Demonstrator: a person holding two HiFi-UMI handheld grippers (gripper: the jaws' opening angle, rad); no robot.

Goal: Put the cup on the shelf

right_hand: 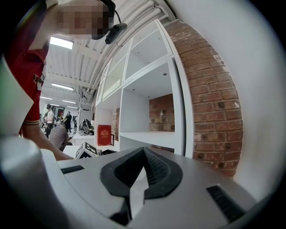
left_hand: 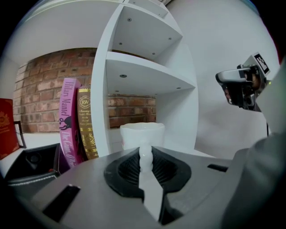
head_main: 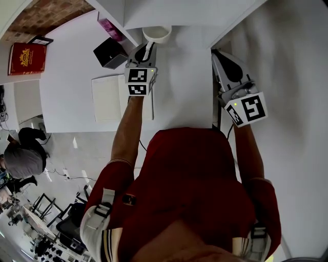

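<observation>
A white cup (head_main: 157, 34) stands at the mouth of the white shelf unit's (head_main: 179, 13) lowest compartment, under its first board. My left gripper (head_main: 147, 48) is shut on the cup's handle. In the left gripper view the cup (left_hand: 142, 134) is upright just past the jaws, with the handle (left_hand: 145, 156) pinched between them and the shelf boards (left_hand: 147, 71) above it. I cannot tell whether the cup rests on the surface. My right gripper (head_main: 221, 55) is held off to the right by the shelf's side wall, shut on nothing; in the right gripper view its jaws meet (right_hand: 142, 172).
A pink book (left_hand: 69, 120) and a gold one (left_hand: 87, 123) stand left of the shelf's upright panel. A black box (head_main: 109, 53), a white pad (head_main: 107, 97) and a red book (head_main: 27, 58) lie on the white table. Another person (head_main: 23, 158) sits far left.
</observation>
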